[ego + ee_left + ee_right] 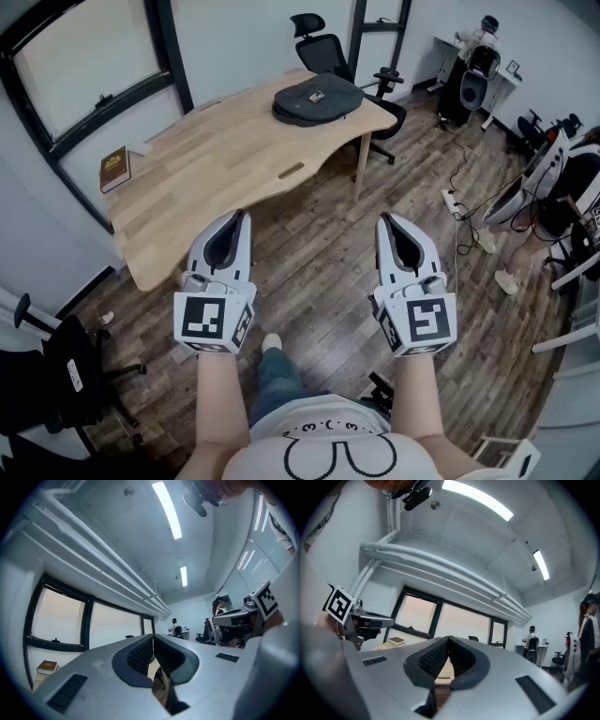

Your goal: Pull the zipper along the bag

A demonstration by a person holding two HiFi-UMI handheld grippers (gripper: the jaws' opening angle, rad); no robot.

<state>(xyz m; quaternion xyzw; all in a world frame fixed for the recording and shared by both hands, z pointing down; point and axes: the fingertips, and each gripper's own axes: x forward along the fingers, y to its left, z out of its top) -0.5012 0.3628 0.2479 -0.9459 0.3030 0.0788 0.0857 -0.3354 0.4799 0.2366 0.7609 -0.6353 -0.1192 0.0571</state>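
1. The person stands on the brown wood-plank floor, in front of the bench and apart from its near edge. One gripper is held in each hand, both pointing forward toward the bench.
2. The dark grey soft fabric bag lies flat on the far end of the pale, curved-edge wooden bench. It is well apart from both grippers. Its zipper is too small to make out in the head view.
3. The left gripper, a white shell with dark ribbed pads, is held over the floor just short of the bench's near edge. In the left gripper view its jaws are together, tips meeting. Only a sliver of bench and floor shows in the hollow behind the tips.
4. The right gripper, of the same build, is held level with the left one and over bare floor. In the right gripper view its jaws are likewise together at the tips, clamped on no object.
5. A brown hardcover book lies on the bench's left corner, near the dark-framed window and well apart from the bag.
6. A black office chair stands behind the bench, beside the bag's end.
7. A second person is at a white desk in the far right corner.
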